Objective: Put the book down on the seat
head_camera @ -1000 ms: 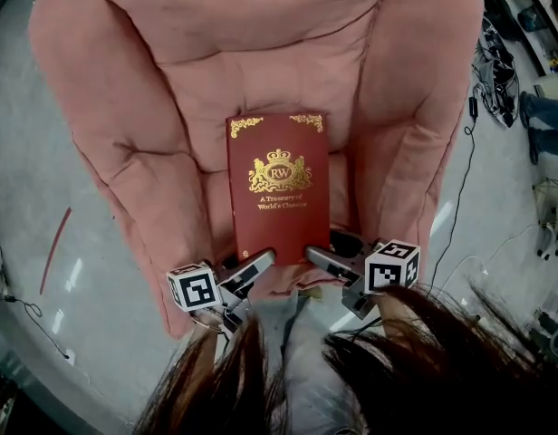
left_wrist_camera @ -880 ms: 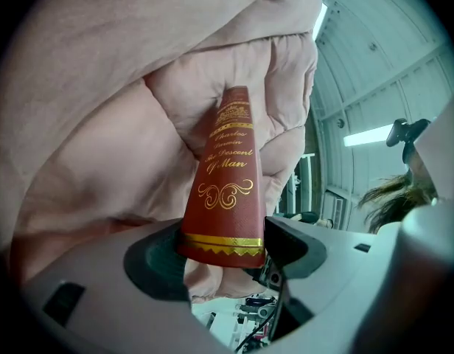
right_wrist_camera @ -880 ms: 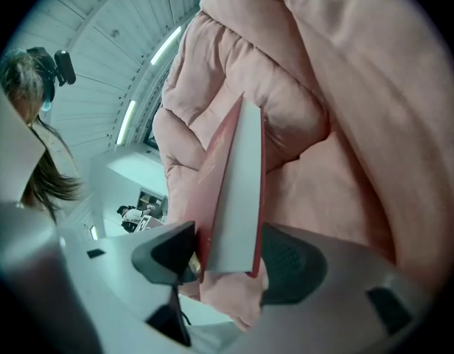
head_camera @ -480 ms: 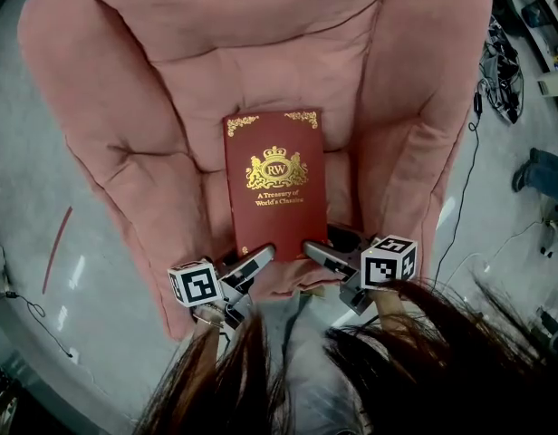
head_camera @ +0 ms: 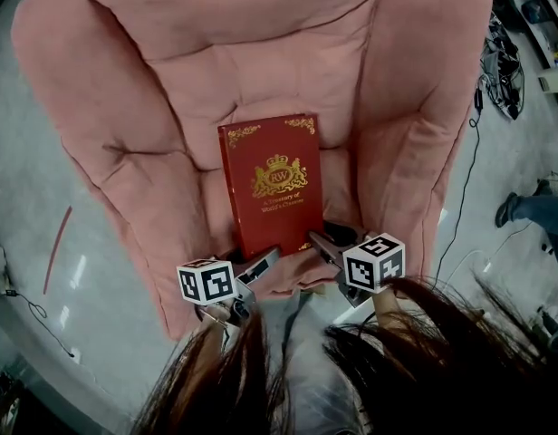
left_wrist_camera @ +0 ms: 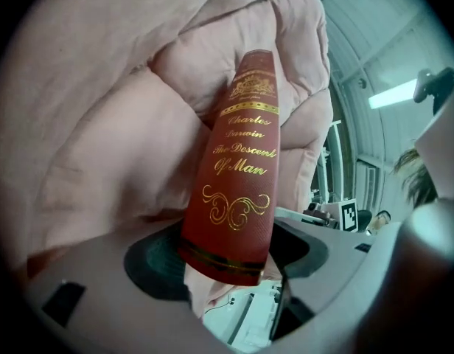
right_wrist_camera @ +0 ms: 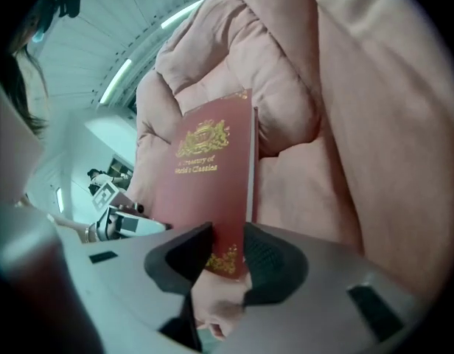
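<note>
**First:** Pink padding is seen on every side. Where is the book (head_camera: 274, 184) found?

**Second:** It is seen over the seat (head_camera: 261, 98) of the armchair (head_camera: 261, 7), between the two armrests (head_camera: 125, 125). Its red and gold front cover is turned up to the head view. Its lower edge is kept at the front of the seat, where both grippers are placed. Whether that edge is set on the cushion cannot be told.

**First:** How is the left gripper (head_camera: 261, 265) found?

**Second:** Its jaws are spread wide and are being opened. The foot of the book's spine is seen between them, with a gap shown at one pad, so no grip is made there.

**First:** And the right gripper (head_camera: 322, 243)?

**Second:** Its jaws are being closed. The lower corner of the book is caught between the pads. The cover is pressed on one side and the page edge on the other.
</note>
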A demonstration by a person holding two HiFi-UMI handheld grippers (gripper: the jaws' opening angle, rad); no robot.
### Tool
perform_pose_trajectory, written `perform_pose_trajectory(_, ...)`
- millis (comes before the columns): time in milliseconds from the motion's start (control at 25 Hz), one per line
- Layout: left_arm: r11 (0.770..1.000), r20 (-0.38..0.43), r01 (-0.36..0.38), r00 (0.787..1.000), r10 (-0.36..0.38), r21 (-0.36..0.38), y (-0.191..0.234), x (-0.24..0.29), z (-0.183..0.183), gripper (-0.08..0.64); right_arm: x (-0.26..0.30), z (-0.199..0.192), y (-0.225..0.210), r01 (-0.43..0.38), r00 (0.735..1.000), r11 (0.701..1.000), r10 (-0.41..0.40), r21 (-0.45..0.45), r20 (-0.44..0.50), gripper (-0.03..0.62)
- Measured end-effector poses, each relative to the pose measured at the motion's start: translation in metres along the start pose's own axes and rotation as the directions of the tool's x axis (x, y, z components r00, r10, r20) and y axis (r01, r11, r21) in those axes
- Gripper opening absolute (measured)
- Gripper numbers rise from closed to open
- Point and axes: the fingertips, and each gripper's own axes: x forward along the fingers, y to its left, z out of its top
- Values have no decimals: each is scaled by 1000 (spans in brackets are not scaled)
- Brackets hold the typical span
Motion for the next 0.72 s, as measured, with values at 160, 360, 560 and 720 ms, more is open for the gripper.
perform_pose_trajectory(160,1000,-24,-28,999,27,-11,3,4,-2,323,4,0,-6,11,999,1000,-11,-2,-33,133)
perform_pose_trajectory(360,997,-46,-76,996,76,-13,6,4,-3,324,9,-3,-6,30,998,999,-29,12,-60,135)
perform_pose_trajectory(560,992,-60,-123,991,122,-3,8,1,-3,327,10,-4,-6,34,997,999,-32,27,-72,135)
perform_pose_trajectory(720,986,-64,-165,984,165,6,11,1,-3,337,12,-5,-7,38,997,999,-35,39,-73,135)
